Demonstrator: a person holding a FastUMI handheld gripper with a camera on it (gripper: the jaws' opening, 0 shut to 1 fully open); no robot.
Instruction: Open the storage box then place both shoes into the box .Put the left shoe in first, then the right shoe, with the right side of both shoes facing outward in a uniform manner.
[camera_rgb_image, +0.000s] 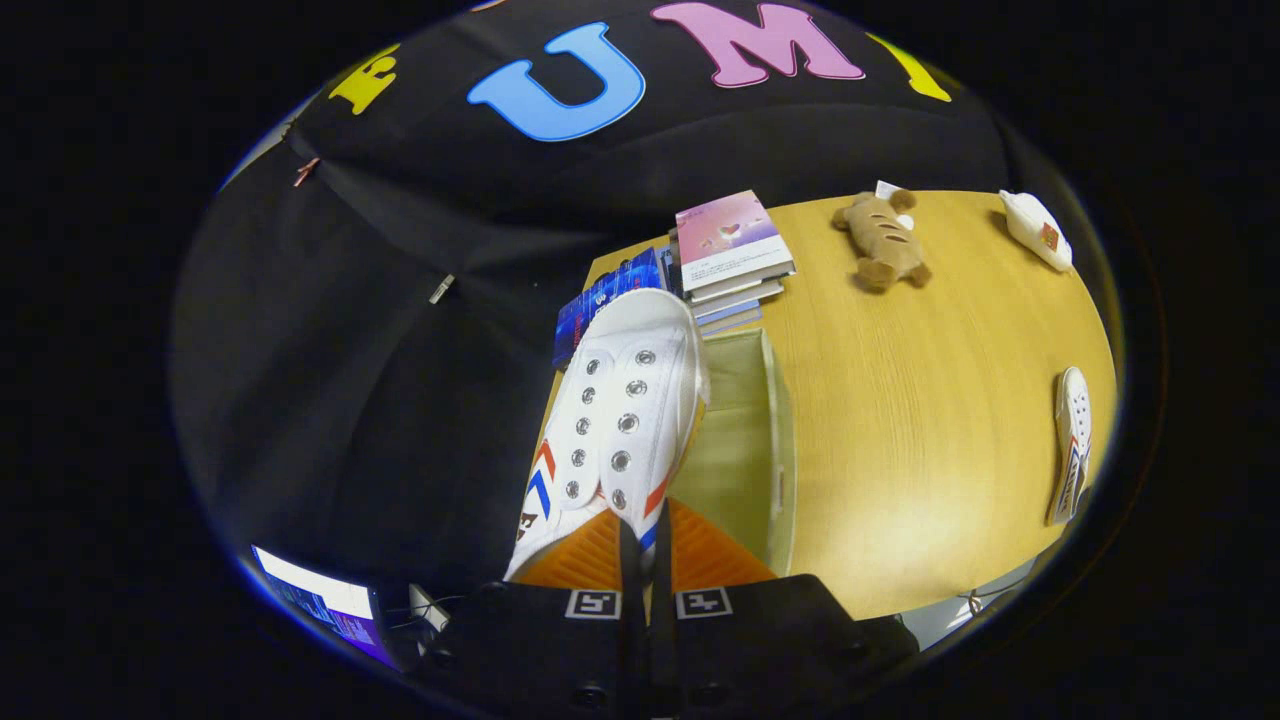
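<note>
My gripper (645, 545) is shut on a white shoe (615, 420), pinching its heel collar between both fingers. The shoe has metal eyelets, red and blue side stripes and an orange insole, and its toe points away from me. It hangs above the open storage box (778, 440), a pale green fabric box whose inside shows just right of the shoe. The second white shoe (1072, 445) lies on its side on the wooden table (920, 400), far right of the box.
A stack of books (728, 255) sits beyond the box, with a blue packet (600, 300) beside it. A brown plush toy (882, 240) and a white object (1038, 230) lie at the table's far side. A lit screen (320, 600) sits low to the left.
</note>
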